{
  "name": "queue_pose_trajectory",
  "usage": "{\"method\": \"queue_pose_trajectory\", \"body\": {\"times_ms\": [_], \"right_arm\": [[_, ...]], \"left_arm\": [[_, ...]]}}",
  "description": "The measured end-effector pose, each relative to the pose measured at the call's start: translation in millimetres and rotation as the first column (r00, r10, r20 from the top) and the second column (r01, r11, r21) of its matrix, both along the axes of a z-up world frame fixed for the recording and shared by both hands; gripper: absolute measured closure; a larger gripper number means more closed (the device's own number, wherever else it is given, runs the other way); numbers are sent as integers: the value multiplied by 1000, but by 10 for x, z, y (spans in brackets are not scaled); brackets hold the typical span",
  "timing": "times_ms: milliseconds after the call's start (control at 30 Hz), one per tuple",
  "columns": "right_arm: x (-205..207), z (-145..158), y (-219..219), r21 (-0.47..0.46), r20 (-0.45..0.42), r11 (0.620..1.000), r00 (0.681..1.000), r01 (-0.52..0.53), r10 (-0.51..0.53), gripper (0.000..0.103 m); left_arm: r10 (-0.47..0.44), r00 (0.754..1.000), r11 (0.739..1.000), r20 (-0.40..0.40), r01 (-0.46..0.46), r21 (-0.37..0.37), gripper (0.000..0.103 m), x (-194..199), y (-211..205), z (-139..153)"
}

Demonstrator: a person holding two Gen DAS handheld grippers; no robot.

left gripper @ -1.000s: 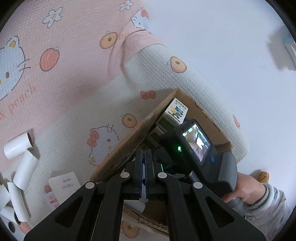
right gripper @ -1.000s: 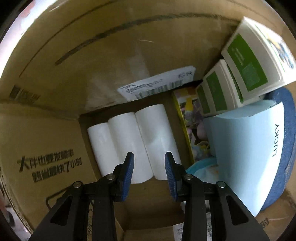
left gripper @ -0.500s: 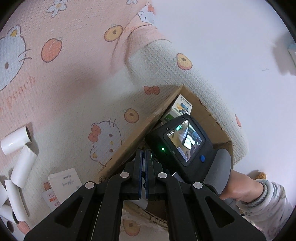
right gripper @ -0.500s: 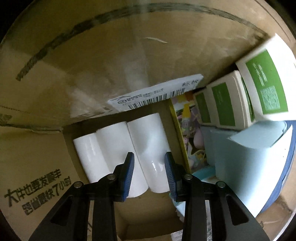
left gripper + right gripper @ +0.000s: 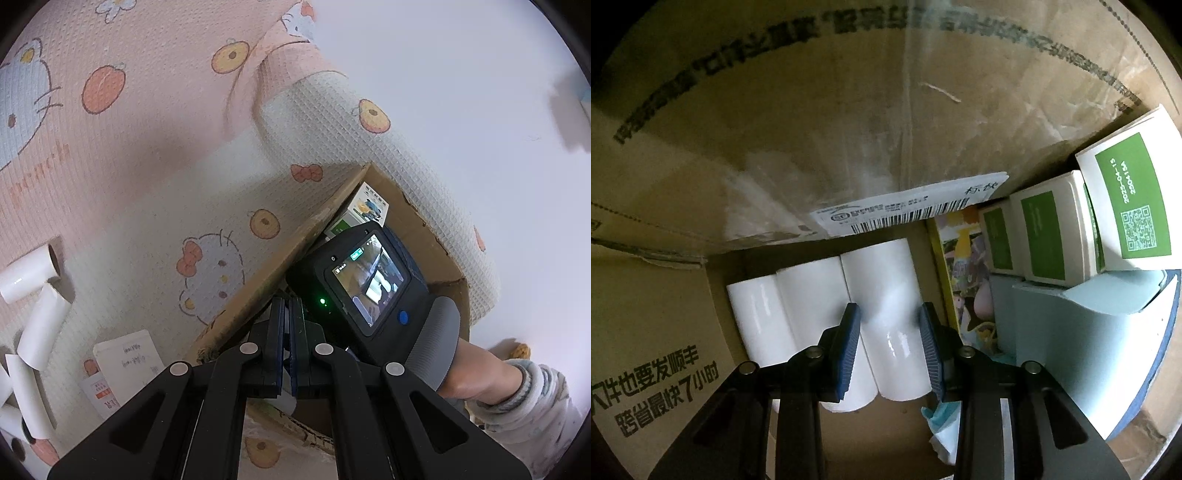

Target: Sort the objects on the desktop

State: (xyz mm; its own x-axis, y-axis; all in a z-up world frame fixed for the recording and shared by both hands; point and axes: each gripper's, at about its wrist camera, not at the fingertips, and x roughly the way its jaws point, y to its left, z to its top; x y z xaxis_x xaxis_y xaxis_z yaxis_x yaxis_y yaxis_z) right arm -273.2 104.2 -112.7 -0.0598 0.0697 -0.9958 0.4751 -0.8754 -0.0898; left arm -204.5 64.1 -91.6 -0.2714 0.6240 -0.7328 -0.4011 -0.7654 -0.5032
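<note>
Three white paper rolls (image 5: 820, 314) lie side by side on the floor of a cardboard box (image 5: 775, 147). My right gripper (image 5: 889, 332) points straight down into the box and is part open. Its blue pads (image 5: 849, 343) flank the rightmost roll (image 5: 886, 288); I cannot tell whether they touch it. In the left wrist view my left gripper (image 5: 287, 321) is shut and empty, just above the box's near wall (image 5: 266, 273). The right gripper's body (image 5: 369, 284) and the hand (image 5: 476, 380) holding it reach into the box. Several more white rolls (image 5: 40, 325) lie on the blanket at the left.
Beside the rolls the box holds green-and-white cartons (image 5: 1045, 236), a light blue box (image 5: 1082, 332), a picture card (image 5: 964, 266) and a shipping label (image 5: 912, 210). Outside, white paper cards (image 5: 125, 354) lie on a pink cartoon blanket (image 5: 129, 147). A white wall (image 5: 461, 92) stands behind.
My right gripper has sunk deeper into the box and shifted, so the rightmost roll now sits between its fingers. The left gripper has barely moved.
</note>
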Motion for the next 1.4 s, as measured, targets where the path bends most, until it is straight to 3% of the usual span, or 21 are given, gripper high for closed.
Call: {"method": "queue_pose_trajectory", "body": {"times_ms": [333, 1267, 1400], "right_arm": [[36, 25, -56, -19, -28, 1000, 999, -20, 19, 73], [115, 32, -234, 11, 4, 1000, 1000, -22, 22, 72], [84, 141, -172, -74, 43, 995, 997, 65, -62, 72]], "left_arm": [[-9, 1000, 999, -30, 8, -46, 102, 46, 69, 40], [-10, 1000, 999, -19, 9, -49, 102, 39, 69, 43], [-35, 999, 998, -18, 34, -44, 87, 52, 88, 48]]}}
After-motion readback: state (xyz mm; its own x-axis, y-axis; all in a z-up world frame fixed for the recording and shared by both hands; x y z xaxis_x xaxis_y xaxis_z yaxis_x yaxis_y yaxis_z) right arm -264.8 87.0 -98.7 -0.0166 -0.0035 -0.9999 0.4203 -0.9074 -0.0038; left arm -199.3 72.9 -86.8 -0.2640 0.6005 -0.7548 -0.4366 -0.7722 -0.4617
